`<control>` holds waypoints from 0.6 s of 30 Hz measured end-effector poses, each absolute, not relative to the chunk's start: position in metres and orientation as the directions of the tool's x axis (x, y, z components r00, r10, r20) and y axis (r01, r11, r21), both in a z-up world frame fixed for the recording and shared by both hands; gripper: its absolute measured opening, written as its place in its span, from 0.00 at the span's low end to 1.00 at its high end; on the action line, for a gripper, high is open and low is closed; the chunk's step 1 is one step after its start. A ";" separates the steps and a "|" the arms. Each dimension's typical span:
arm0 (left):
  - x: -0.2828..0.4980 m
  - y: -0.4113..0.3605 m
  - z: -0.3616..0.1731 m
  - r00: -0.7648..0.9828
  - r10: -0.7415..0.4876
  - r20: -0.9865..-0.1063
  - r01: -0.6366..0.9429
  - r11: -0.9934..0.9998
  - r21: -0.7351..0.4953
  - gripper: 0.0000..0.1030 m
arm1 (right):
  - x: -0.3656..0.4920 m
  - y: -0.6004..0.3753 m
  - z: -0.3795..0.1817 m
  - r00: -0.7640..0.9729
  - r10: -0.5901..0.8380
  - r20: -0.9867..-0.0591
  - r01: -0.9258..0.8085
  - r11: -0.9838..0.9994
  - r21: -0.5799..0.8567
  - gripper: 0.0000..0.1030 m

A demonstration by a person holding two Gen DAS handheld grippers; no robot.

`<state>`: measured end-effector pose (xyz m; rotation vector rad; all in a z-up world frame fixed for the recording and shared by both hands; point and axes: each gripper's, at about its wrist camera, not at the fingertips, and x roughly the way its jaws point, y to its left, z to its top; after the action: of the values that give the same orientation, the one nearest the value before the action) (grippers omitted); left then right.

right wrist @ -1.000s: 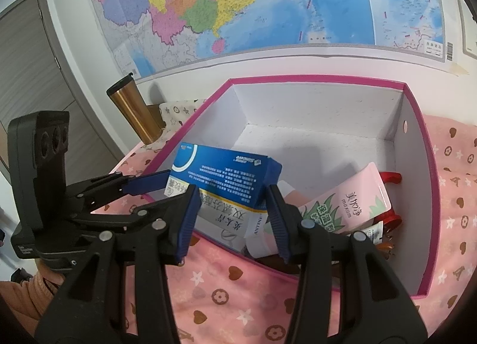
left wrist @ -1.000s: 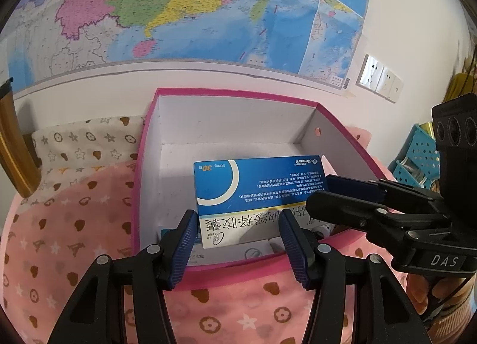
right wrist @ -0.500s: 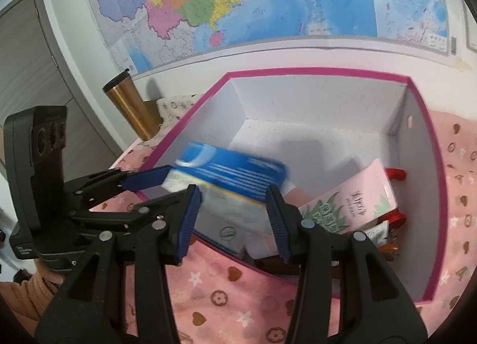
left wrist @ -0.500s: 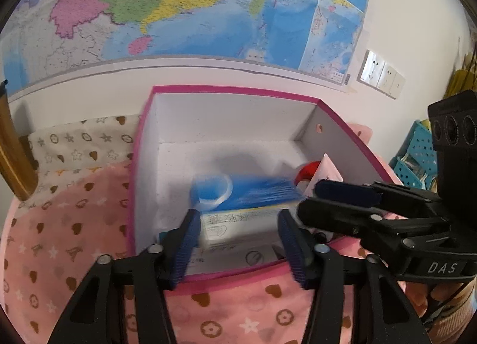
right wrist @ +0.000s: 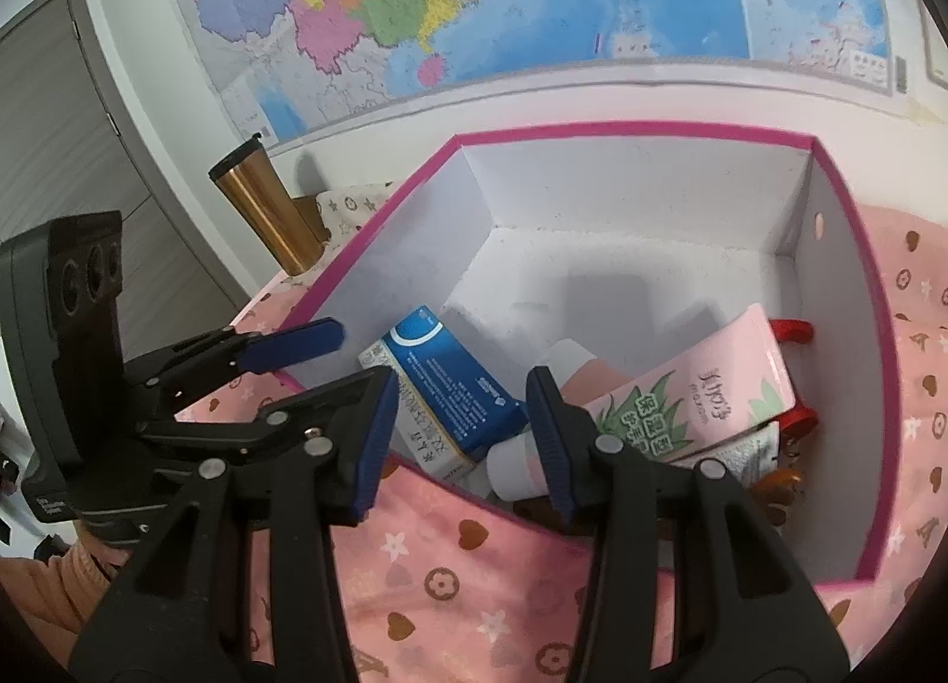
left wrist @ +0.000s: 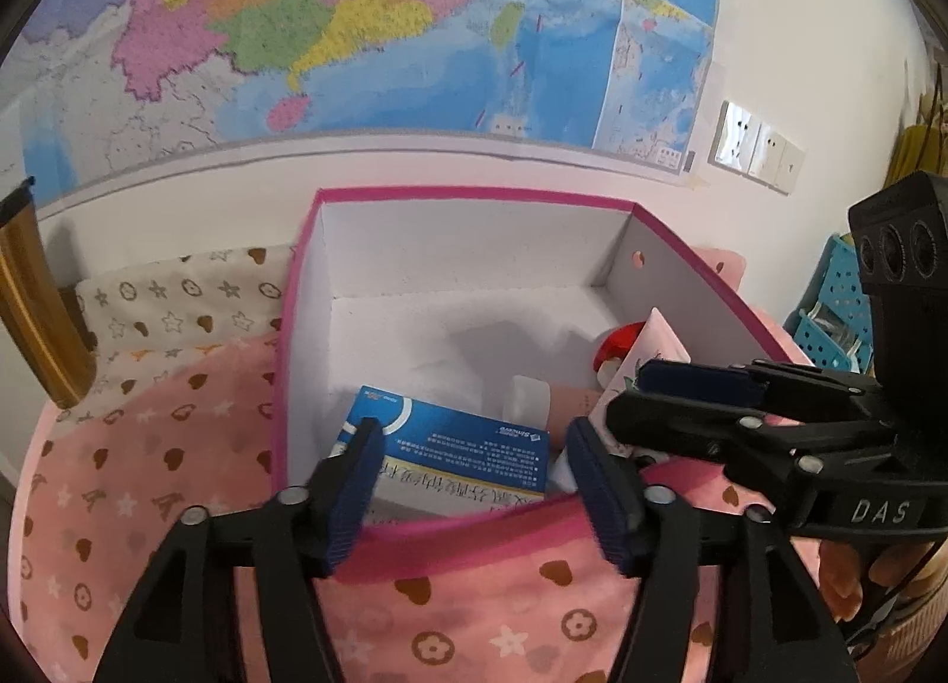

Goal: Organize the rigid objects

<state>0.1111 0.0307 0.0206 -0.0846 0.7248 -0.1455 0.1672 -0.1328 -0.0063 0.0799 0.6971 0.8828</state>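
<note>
Blue-white cardboard medicine box (left wrist: 459, 461) lies tilted inside pink storage box (left wrist: 474, 511), near front wall. My left tongs (left wrist: 471, 490) have just been opening, now released, nothing between pads. My right tongs (right wrist: 459, 437) parted, empty. Judgement: box light, stiff, crushable; grip across narrow faces.

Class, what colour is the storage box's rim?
Bright pink storage box rim, white inside; clearest in the right wrist view.

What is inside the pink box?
The pink box holds a blue medicine carton, a pink tube, a white-capped tube and something red. Whatever lies under them is covered.
</note>
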 end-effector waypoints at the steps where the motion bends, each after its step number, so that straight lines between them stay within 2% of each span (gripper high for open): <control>1: 0.108 0.031 0.021 0.744 -0.162 -0.648 0.105 0.986 -0.127 0.74 | 0.164 -0.136 -0.005 0.445 0.730 -0.520 -0.683 0.651 0.330 0.47; 2: 0.102 0.031 0.023 0.753 -0.162 -0.638 0.106 0.986 -0.125 0.81 | 0.160 -0.140 -0.004 0.460 0.727 -0.510 -0.683 0.657 0.320 0.48; 6: 0.081 0.030 0.029 0.784 -0.154 -0.602 0.106 0.988 -0.116 0.91 | 0.142 -0.153 0.000 0.514 0.708 -0.484 -0.680 0.680 0.273 0.58; 7: 0.076 0.029 0.030 0.790 -0.151 -0.594 0.102 0.988 -0.116 0.99 | 0.136 -0.156 0.001 0.531 0.701 -0.475 -0.677 0.689 0.259 0.61; 10: 0.061 0.027 0.031 0.808 -0.137 -0.573 0.082 0.989 -0.120 1.00 | 0.118 -0.163 -0.002 0.578 0.674 -0.459 -0.668 0.714 0.208 0.65; 14: 0.049 0.025 0.026 0.807 -0.096 -0.582 0.040 0.993 -0.108 1.00 | 0.096 -0.170 -0.013 0.661 0.607 -0.440 -0.612 0.776 0.151 0.92; 16: 0.045 0.025 0.021 0.801 -0.086 -0.593 0.024 0.993 -0.112 1.00 | 0.092 -0.175 -0.019 0.679 0.586 -0.443 -0.585 0.796 0.156 0.98; 18: 0.040 0.022 0.017 0.801 -0.066 -0.595 0.009 0.995 -0.098 1.00 | 0.089 -0.178 -0.026 0.695 0.560 -0.451 -0.557 0.816 0.154 0.98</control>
<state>0.0396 0.0221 0.0169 -0.0921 0.6414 -0.0408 0.0888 -0.1782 -0.0256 0.0053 0.5047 0.6232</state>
